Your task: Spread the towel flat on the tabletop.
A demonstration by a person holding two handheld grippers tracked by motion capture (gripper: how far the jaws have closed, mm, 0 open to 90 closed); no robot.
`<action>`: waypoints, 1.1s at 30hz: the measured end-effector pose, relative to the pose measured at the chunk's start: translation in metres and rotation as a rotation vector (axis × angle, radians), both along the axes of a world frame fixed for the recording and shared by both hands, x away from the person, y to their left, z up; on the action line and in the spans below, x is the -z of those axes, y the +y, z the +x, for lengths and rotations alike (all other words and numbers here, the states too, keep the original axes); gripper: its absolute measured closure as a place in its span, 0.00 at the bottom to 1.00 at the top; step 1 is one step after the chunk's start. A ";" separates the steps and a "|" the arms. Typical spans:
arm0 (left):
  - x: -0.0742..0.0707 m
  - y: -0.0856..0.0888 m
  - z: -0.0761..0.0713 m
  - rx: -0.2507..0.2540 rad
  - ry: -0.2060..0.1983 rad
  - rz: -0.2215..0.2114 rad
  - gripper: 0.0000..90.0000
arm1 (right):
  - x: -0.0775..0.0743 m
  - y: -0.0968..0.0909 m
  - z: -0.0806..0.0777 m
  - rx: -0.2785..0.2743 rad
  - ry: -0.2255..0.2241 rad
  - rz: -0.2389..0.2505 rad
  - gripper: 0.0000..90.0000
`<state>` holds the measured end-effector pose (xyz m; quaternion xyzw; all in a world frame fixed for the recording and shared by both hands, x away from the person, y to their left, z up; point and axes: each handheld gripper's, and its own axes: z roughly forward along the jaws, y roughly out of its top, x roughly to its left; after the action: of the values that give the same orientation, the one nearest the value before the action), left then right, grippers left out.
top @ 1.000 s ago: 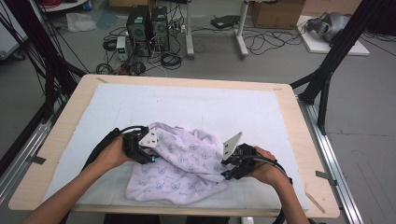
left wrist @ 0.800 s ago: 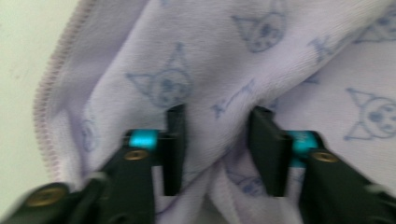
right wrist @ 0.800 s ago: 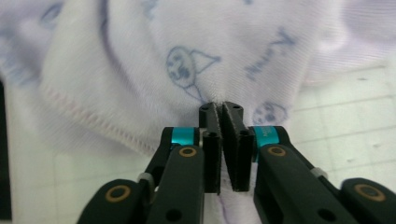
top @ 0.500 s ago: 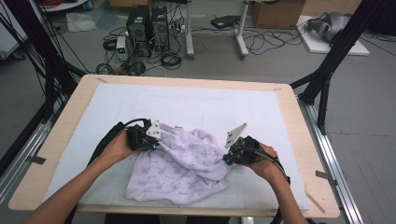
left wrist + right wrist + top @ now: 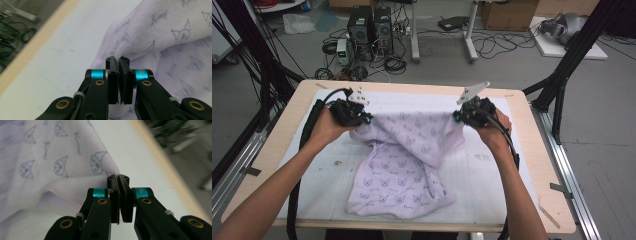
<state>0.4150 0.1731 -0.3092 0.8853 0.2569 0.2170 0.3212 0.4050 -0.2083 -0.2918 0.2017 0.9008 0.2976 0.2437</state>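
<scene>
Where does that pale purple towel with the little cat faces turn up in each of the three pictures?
High view: the towel hangs mid-table between both tongs, lower part on the mat.
Left gripper view: upper right, a corner pinched in the left tongs.
Right gripper view: upper left, a corner pinched in the right tongs.
Shared landmark: the table's wooden edge.

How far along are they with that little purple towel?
Done: each tool, left tool and right tool, is clamped on a corner of the towel. In hand: its top edge hangs stretched between them. Left: the lower part lies bunched on the white mat, not yet spread flat or folded.
</scene>
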 end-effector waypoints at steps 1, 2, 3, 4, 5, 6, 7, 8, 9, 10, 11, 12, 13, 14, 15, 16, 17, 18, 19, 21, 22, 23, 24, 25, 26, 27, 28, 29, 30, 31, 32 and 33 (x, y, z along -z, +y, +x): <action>-0.003 0.001 0.005 -0.016 -0.013 -0.019 0.96 | -0.007 0.000 0.006 0.042 -0.035 0.028 0.98; -0.004 0.001 0.010 -0.018 -0.017 -0.019 0.94 | -0.011 0.000 0.011 0.079 -0.048 0.065 0.97; -0.002 0.002 0.017 -0.017 0.020 -0.024 0.86 | -0.013 -0.001 0.017 0.082 -0.038 0.112 0.91; 0.001 0.003 0.020 -0.007 0.051 -0.032 0.75 | -0.012 -0.001 0.023 0.065 0.005 0.159 0.85; 0.003 0.003 0.021 0.001 0.069 -0.031 0.66 | -0.011 0.000 0.025 0.048 0.041 0.161 0.82; 0.005 0.004 0.020 0.011 0.078 -0.023 0.60 | -0.008 0.000 0.025 0.025 0.054 0.142 0.78; 0.008 0.005 0.018 0.052 0.095 -0.019 0.58 | -0.006 0.001 0.023 0.001 0.071 0.130 0.73; 0.011 0.007 0.015 0.075 0.104 -0.016 0.55 | -0.001 0.002 0.020 -0.036 0.090 0.112 0.71; 0.014 0.007 0.012 0.085 0.113 -0.007 0.51 | 0.002 0.003 0.016 -0.068 0.100 0.100 0.70; 0.016 0.007 0.009 0.099 0.124 -0.007 0.49 | 0.006 0.003 0.012 -0.098 0.119 0.097 0.68; 0.020 0.008 0.004 0.126 0.140 0.004 0.49 | 0.009 0.004 0.010 -0.127 0.139 0.098 0.67; 0.023 0.008 0.000 0.146 0.147 0.019 0.48 | 0.014 0.006 0.006 -0.164 0.172 0.080 0.67; 0.027 0.009 -0.004 0.157 0.155 0.030 0.47 | 0.019 0.009 0.002 -0.188 0.186 0.055 0.67; 0.031 0.009 -0.008 0.175 0.168 0.050 0.47 | 0.023 0.011 -0.001 -0.205 0.203 0.038 0.66; 0.036 0.010 -0.012 0.183 0.182 0.068 0.47 | 0.029 0.013 -0.004 -0.231 0.229 0.021 0.65; 0.042 0.011 -0.016 0.184 0.190 0.086 0.47 | 0.035 0.016 -0.007 -0.248 0.251 -0.005 0.63; 0.047 0.012 -0.019 0.192 0.196 0.109 0.47 | 0.041 0.020 -0.010 -0.264 0.263 -0.039 0.64; 0.053 0.014 -0.022 0.197 0.210 0.129 0.47 | 0.048 0.023 -0.012 -0.291 0.261 -0.060 0.64; 0.058 0.016 -0.025 0.196 0.216 0.136 0.47 | 0.054 0.026 -0.016 -0.290 0.281 -0.074 0.64; 0.068 0.020 -0.028 0.191 0.232 0.158 0.47 | 0.065 0.030 -0.019 -0.306 0.297 -0.091 0.65; 0.071 0.021 -0.028 0.188 0.238 0.169 0.47 | 0.072 0.034 -0.021 -0.305 0.301 -0.117 0.65; 0.075 0.023 -0.028 0.183 0.245 0.173 0.47 | 0.078 0.036 -0.021 -0.305 0.299 -0.129 0.65; 0.077 0.024 -0.028 0.175 0.252 0.183 0.47 | 0.082 0.038 -0.021 -0.306 0.311 -0.138 0.65; 0.080 0.024 -0.027 0.169 0.249 0.193 0.47 | 0.086 0.041 -0.021 -0.304 0.303 -0.151 0.65; 0.083 0.024 -0.025 0.152 0.251 0.192 0.47 | 0.089 0.043 -0.021 -0.296 0.299 -0.163 0.65; 0.084 0.025 -0.023 0.149 0.261 0.195 0.48 | 0.094 0.046 -0.019 -0.295 0.305 -0.166 0.65; 0.086 0.024 -0.021 0.133 0.275 0.191 0.48 | 0.096 0.047 -0.019 -0.293 0.303 -0.169 0.65; 0.089 0.024 -0.019 0.124 0.284 0.188 0.48 | 0.098 0.049 -0.018 -0.277 0.293 -0.179 0.65; 0.091 0.024 -0.017 0.125 0.298 0.197 0.49 | 0.101 0.050 -0.016 -0.270 0.282 -0.176 0.66; 0.094 0.023 -0.016 0.114 0.307 0.196 0.50 | 0.104 0.051 -0.014 -0.269 0.292 -0.164 0.69; 0.096 0.023 -0.015 0.110 0.317 0.201 0.51 | 0.106 0.052 -0.012 -0.270 0.294 -0.158 0.74; 0.097 0.022 -0.013 0.111 0.325 0.205 0.53 | 0.108 0.054 -0.011 -0.277 0.304 -0.159 0.81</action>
<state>0.4018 0.1952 -0.4061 0.9496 0.2326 0.0782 0.1949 0.3935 -0.1542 -0.3999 0.0987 0.9669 0.2223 0.0768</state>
